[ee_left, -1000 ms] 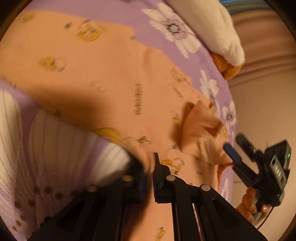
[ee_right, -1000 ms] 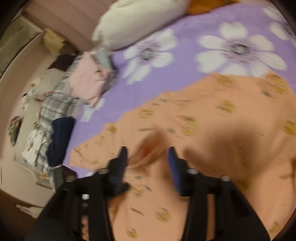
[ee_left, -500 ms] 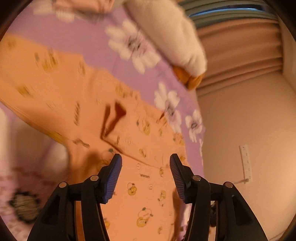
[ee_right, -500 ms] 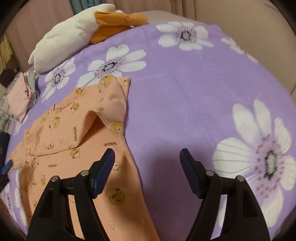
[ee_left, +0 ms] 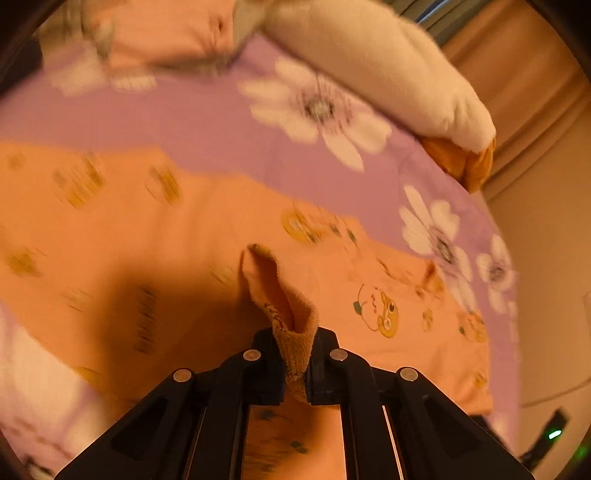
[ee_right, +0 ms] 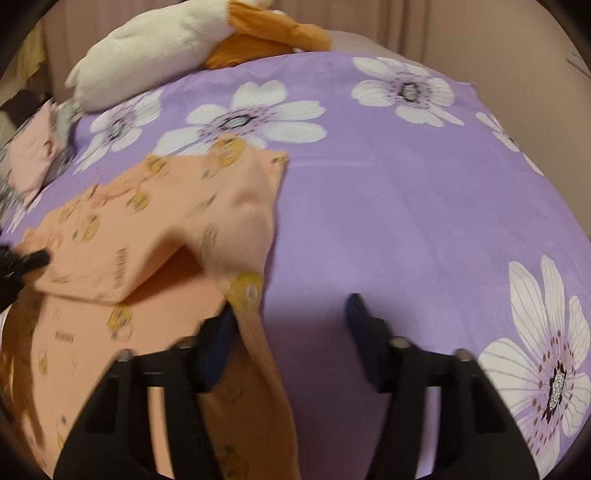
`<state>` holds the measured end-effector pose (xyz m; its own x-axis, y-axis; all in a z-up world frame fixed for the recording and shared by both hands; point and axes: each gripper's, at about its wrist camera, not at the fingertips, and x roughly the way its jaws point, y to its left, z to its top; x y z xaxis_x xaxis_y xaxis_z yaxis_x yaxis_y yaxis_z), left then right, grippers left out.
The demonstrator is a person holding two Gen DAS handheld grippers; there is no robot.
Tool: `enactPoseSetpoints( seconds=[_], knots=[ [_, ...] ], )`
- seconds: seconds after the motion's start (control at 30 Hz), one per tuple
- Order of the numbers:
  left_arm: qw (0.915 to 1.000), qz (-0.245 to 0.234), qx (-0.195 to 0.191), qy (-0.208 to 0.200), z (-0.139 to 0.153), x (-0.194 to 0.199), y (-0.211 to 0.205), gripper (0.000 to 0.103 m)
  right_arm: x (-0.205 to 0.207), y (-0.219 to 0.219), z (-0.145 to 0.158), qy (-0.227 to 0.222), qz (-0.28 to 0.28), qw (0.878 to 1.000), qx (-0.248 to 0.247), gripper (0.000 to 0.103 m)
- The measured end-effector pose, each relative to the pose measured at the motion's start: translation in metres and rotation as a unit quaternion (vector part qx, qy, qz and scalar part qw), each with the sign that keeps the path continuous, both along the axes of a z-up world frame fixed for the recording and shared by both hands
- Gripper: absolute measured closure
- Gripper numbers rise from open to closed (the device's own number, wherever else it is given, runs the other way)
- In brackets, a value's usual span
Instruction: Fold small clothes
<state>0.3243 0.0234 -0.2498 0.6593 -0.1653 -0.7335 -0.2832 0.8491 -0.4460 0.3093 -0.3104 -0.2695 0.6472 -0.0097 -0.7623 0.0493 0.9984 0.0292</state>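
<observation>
An orange baby garment (ee_left: 184, 240) printed with yellow cartoon figures lies spread on the bed; the right wrist view has it at the left (ee_right: 129, 240). My left gripper (ee_left: 295, 339) is shut on a ribbed orange cuff of that garment, which stands up in a fold between its pads. My right gripper (ee_right: 290, 310) hangs over the garment's right edge with its jaws closing. The edge lies between them beside the left finger (ee_right: 218, 343), and the pads do not press on it. The left gripper's black tip (ee_right: 22, 262) shows at the garment's far left.
A purple bedsheet (ee_right: 406, 203) with large white flowers covers the bed. A white and orange plush pillow (ee_right: 155, 48) lies at the far end. Folded pink clothes (ee_left: 166, 33) sit at the back left. Curtains (ee_left: 517, 74) and a wall bound the right side.
The left gripper, open half a second ago, has shut on the garment's cuff. The right gripper's jaws have narrowed and now straddle the garment's right edge.
</observation>
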Motion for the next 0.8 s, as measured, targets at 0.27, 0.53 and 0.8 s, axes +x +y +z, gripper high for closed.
enactPoseSetpoints(
  seconds=[0.27,0.53,0.8],
  knots=[
    [0.9996,-0.007,-0.008,0.028,-0.014,-0.008,0.028,0.095,0.001,-0.013,-0.005,-0.001,-0.046,0.997,0.07,0.081],
    [0.9965,0.015,0.08,0.017,0.04,-0.045,0.038,0.071,-0.013,-0.023,0.012,0.024,-0.052,0.987,0.151,0.075],
    [0.9942,-0.049,0.08,0.053,-0.007,-0.013,0.018,0.068,0.005,-0.014,-0.007,0.044,-0.046,0.98,0.191,0.086]
  ],
)
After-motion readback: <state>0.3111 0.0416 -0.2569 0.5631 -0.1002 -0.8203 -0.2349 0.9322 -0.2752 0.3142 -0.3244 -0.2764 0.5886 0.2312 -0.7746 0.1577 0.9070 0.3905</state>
